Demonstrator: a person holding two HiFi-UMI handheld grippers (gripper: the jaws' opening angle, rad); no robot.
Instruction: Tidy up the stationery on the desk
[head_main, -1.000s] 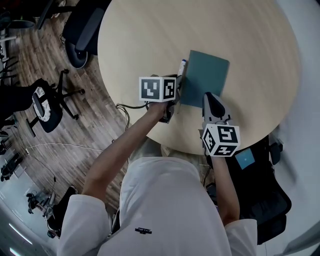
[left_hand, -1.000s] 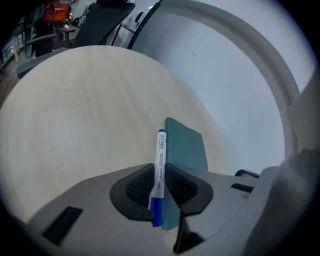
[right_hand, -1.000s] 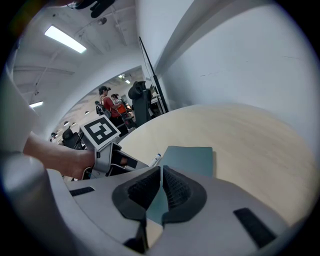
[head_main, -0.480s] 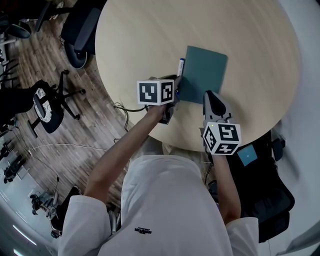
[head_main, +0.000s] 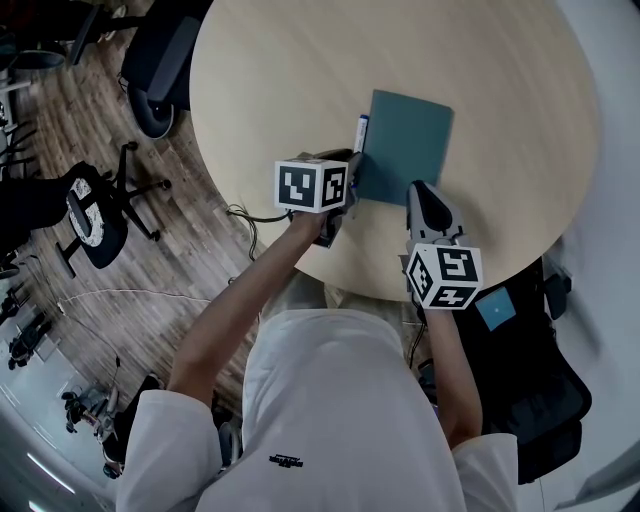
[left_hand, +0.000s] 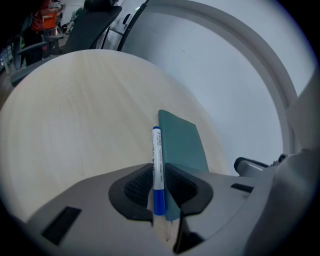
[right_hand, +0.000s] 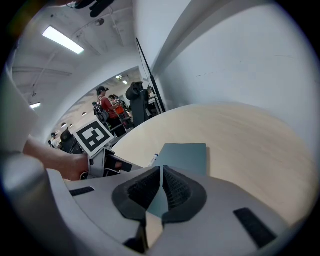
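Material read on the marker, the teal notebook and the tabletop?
Marker: likely plastic; smooth white barrel with print, glossy blue end.
Notebook: matte teal cover, probably card or coated board; no shine.
Tabletop: pale wood-grain look, satin; laminate or veneer, not clear which.

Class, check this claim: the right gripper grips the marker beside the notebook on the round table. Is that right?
No. The left gripper grips the marker, as the left gripper view shows; the marker is beside the notebook on the round table.
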